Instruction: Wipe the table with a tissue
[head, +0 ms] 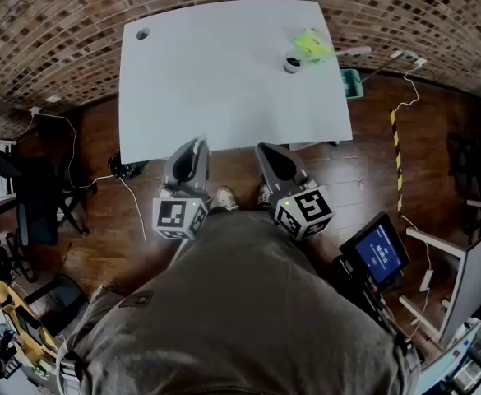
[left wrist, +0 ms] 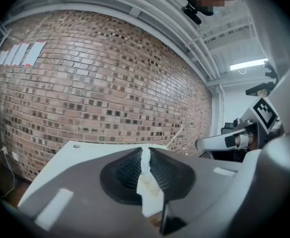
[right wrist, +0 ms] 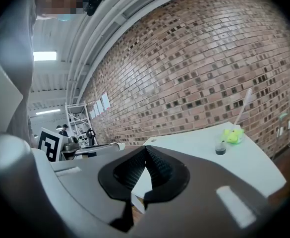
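Observation:
A white table (head: 224,81) stands in front of me against a brick wall. At its far right lie a crumpled yellow-green tissue pack (head: 310,44) (right wrist: 232,135) and a small dark cup (head: 293,62) (right wrist: 220,149). My left gripper (head: 192,148) (left wrist: 145,152) and my right gripper (head: 270,151) (right wrist: 145,150) hover side by side at the table's near edge, above the wooden floor. Both are shut with nothing between the jaws. Neither touches the table or the tissue pack.
A teal bin (head: 351,83) sits on the floor right of the table, with white cables (head: 404,97) near it. A tablet screen (head: 380,252) stands at the right. Chairs and clutter (head: 26,196) crowd the left. The tabletop has a cable hole (head: 143,34).

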A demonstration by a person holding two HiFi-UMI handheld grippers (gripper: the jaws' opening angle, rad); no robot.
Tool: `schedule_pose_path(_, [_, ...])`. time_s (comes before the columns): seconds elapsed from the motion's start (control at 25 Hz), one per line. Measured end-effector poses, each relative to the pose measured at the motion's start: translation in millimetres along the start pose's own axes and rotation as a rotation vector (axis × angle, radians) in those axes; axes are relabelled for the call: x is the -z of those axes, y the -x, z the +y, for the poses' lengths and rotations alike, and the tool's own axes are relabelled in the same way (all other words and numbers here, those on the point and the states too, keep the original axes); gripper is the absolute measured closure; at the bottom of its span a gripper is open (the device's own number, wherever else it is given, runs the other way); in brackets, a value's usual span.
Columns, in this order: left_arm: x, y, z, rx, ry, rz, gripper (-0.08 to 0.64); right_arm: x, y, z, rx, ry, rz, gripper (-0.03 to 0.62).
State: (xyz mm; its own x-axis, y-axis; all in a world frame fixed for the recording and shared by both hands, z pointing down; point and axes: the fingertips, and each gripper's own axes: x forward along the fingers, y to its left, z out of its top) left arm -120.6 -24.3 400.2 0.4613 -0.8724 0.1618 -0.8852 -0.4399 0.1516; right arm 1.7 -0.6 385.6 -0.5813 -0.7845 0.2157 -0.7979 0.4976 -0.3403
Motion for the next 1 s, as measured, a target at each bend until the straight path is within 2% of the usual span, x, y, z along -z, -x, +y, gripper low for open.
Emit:
schedule_pose_path(0.24, [-1, -3, -12, 0.004, 0.003, 0.002, 0.522, -2, 2, -3, -0.018, 0.028, 0.008, 0.58])
schedule_pose_path(0.36, [5, 1, -13, -0.007, 0.031, 0.018, 0.522, 3, 3, -4, -0.026, 0.035, 0.019, 0.581])
schedule_pose_path(1.0, [11, 2, -10, -0.019, 0.039, 0.025, 0.522, 8, 2, -3, -0.028, 0.02, 0.026, 0.581])
